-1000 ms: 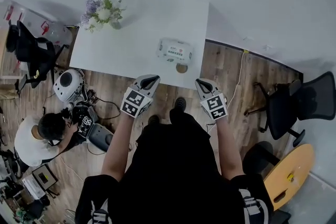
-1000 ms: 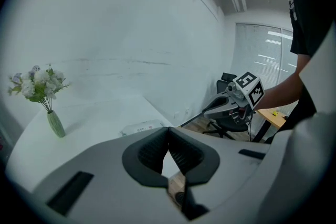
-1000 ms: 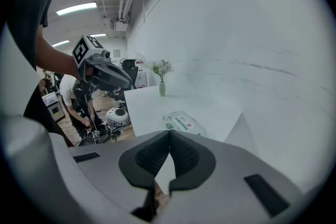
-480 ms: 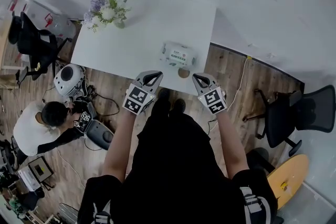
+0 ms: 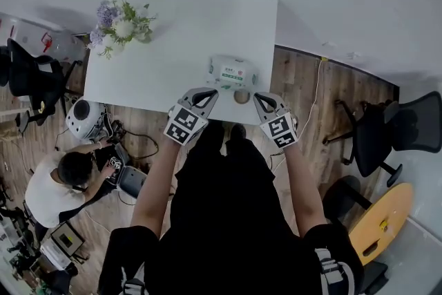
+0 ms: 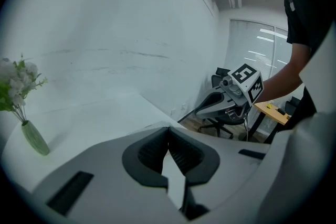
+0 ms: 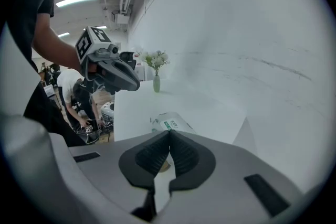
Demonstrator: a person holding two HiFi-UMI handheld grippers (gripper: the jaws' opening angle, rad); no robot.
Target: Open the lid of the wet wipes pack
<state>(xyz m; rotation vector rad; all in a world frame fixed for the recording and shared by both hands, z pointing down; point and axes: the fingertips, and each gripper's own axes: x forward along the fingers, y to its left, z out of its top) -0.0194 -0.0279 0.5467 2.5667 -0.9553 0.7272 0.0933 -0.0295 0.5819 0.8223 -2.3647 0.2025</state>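
White table [image 5: 173, 59] is seen across the upper middle of the head view. The wet wipes pack [image 5: 233, 72] is laid flat near its lower right edge, green label up (a small brownish round thing [image 5: 241, 96] is parked just below it, right at the rim). The left gripper [image 5: 204, 94] is held just below-left of the pack and the right gripper [image 5: 260, 101] just below-right, neither touching it. Both pairs of jaws are pressed fully together, with nothing caught between them, as seen in each gripper view. A bunch of flowers [image 5: 117, 18] is stood at the table's upper left corner. A person [image 5: 59, 179] is crouched on the wood floor at the lower left.
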